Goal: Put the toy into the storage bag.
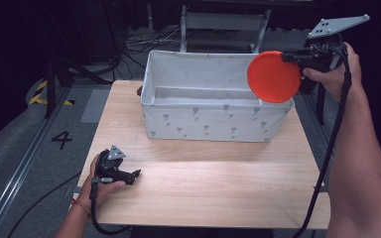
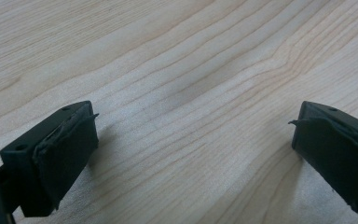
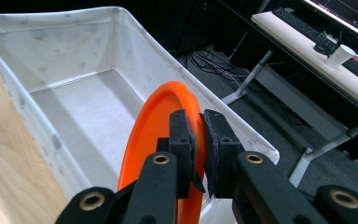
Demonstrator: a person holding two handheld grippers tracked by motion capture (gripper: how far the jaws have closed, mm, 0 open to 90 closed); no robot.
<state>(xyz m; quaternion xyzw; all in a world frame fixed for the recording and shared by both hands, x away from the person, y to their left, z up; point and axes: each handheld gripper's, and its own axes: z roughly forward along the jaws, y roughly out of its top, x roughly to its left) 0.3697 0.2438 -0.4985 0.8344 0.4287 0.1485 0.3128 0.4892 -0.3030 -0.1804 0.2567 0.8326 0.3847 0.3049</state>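
Observation:
An orange plate (image 1: 274, 76) hangs on edge over the right end of a white fabric bin (image 1: 178, 124). My right gripper (image 1: 292, 58) is shut on the plate's rim, held up at the far right. In the right gripper view the plate (image 3: 156, 121) stands between the two black jaws of that gripper (image 3: 199, 135), above the bin's bare inside (image 3: 81, 112). My left gripper (image 1: 135, 175) rests low on the wooden table (image 1: 218, 183) near its front left corner. Its jaws are wide apart over bare wood (image 2: 186, 116), and the left gripper (image 2: 193, 140) holds nothing.
The bin stands at the back middle of the table and has small grey prints on its walls. Beyond the table are a dark floor, cables (image 1: 144, 42) and a metal frame (image 1: 223, 25). A desk with a keyboard (image 3: 307, 28) lies off to the right.

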